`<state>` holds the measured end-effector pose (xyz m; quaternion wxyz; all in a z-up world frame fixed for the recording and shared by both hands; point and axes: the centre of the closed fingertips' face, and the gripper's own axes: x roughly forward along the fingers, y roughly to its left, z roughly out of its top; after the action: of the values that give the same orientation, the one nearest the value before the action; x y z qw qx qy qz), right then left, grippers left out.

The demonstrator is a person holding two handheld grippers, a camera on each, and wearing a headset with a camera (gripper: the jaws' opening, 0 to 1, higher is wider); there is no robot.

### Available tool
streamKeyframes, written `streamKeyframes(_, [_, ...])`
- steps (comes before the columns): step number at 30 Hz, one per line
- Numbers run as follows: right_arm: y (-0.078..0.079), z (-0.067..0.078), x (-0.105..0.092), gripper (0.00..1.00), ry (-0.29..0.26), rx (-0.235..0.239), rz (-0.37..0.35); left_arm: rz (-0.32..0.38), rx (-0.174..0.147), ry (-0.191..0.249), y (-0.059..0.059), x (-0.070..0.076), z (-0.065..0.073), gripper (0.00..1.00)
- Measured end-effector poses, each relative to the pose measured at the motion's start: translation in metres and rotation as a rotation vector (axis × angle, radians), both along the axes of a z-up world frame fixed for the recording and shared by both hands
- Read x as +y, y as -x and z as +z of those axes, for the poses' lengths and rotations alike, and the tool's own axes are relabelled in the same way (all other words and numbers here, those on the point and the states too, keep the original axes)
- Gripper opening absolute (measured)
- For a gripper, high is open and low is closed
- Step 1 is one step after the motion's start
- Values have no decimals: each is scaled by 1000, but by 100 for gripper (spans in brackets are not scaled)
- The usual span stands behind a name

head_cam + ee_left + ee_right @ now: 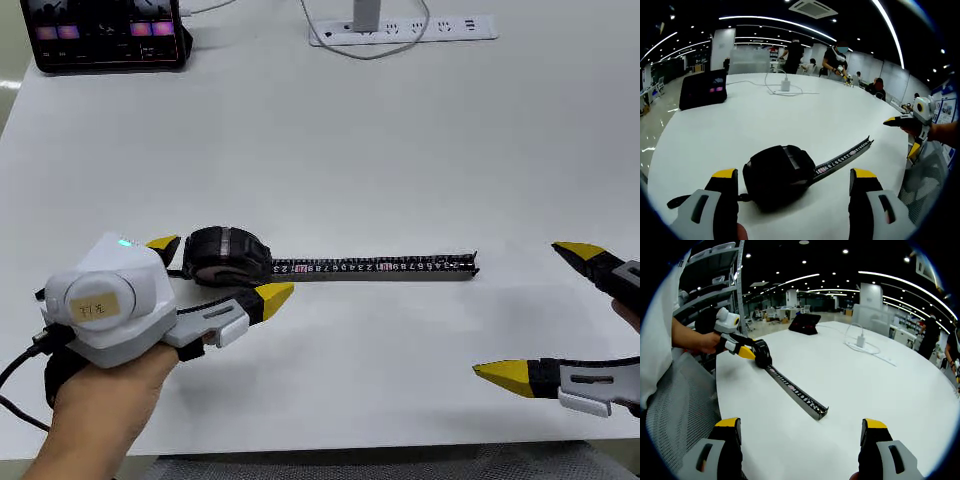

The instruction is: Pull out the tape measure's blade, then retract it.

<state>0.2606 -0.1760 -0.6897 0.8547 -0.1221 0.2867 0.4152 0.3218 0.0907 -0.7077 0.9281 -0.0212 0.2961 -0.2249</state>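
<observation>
Black tape measure (225,257) sits on the white desk (400,130), blade (375,266) out. Left gripper (220,268) is spread around its case; right gripper (533,310) is spread too, hanging clear of the blade's tip.

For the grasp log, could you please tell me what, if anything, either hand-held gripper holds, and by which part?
Nothing is held: left hand-held gripper straddles the tape measure case, jaws open; right hand-held gripper is open, clear of the blade.

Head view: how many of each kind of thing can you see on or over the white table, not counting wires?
Tape measure: 1
Grippers: 2, the left gripper and the right gripper
Power strip: 1
Black device with a lit screen: 1
Total: 5
</observation>
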Motion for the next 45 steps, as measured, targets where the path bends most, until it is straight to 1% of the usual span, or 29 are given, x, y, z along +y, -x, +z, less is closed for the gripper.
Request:
streamKeyframes(1, [0, 0, 0, 99, 0, -1, 0, 3, -3, 4, 0, 0, 0, 89])
streamKeyframes(2, [-1, 0, -1, 99, 2, -2, -1, 13, 3, 3, 0, 1, -2, 89])
streamKeyframes(4, [-2, 1, -1, 99, 0, -3, -1, 25, 3, 18, -1, 0, -1, 89])
streamKeyframes(6, [-3, 1, -1, 99, 3, -5, 0, 30, 2, 12, -1, 1, -2, 87])
streamKeyframes(7, [-3, 1, -1, 99, 3, -5, 0, 35, 8, 24, -1, 0, -3, 87])
streamKeyframes(11, [-4, 1, -1, 99, 3, -6, 1, 45, 9, 28, -2, -1, -5, 85])
streamKeyframes(12, [-4, 1, -1, 99, 5, -6, 1, 52, 9, 44, -2, -2, -4, 84])
streamKeyframes(17, [-4, 0, -2, 98, 11, -7, 2, 60, 5, 40, -2, -1, -4, 82])
streamKeyframes(21, [-4, 0, -1, 97, 13, -5, 4, 79, 3, 50, -3, 0, -4, 80])
streamKeyframes(26, [-5, 0, -1, 97, 10, -4, 3, 101, -1, 49, -4, 1, -4, 79])
streamKeyframes(30, [-7, -1, -1, 96, 14, -4, 11, 126, 6, 51, -6, 2, -6, 77])
streamKeyframes(33, [-9, -1, -1, 93, 19, -3, 19, 145, 8, 46, -8, 2, -7, 76])
streamKeyframes(37, [-12, -2, -3, 90, 36, -8, 33, 172, 15, 65, -9, 3, -8, 76])
streamKeyframes(39, [-14, -3, -4, 88, 45, -12, 35, 179, 15, 63, -9, 3, -9, 76])
streamKeyframes(40, [-16, -3, -3, 87, 43, -12, 37, 191, 15, 69, -10, 3, -9, 76])
streamKeyframes(42, [-19, -4, -3, 85, 47, -16, 42, 199, 17, 59, -11, 4, -10, 76])
streamKeyframes(45, [-24, -4, -4, 82, 53, -18, 50, 218, 19, 59, -12, 6, -12, 74])
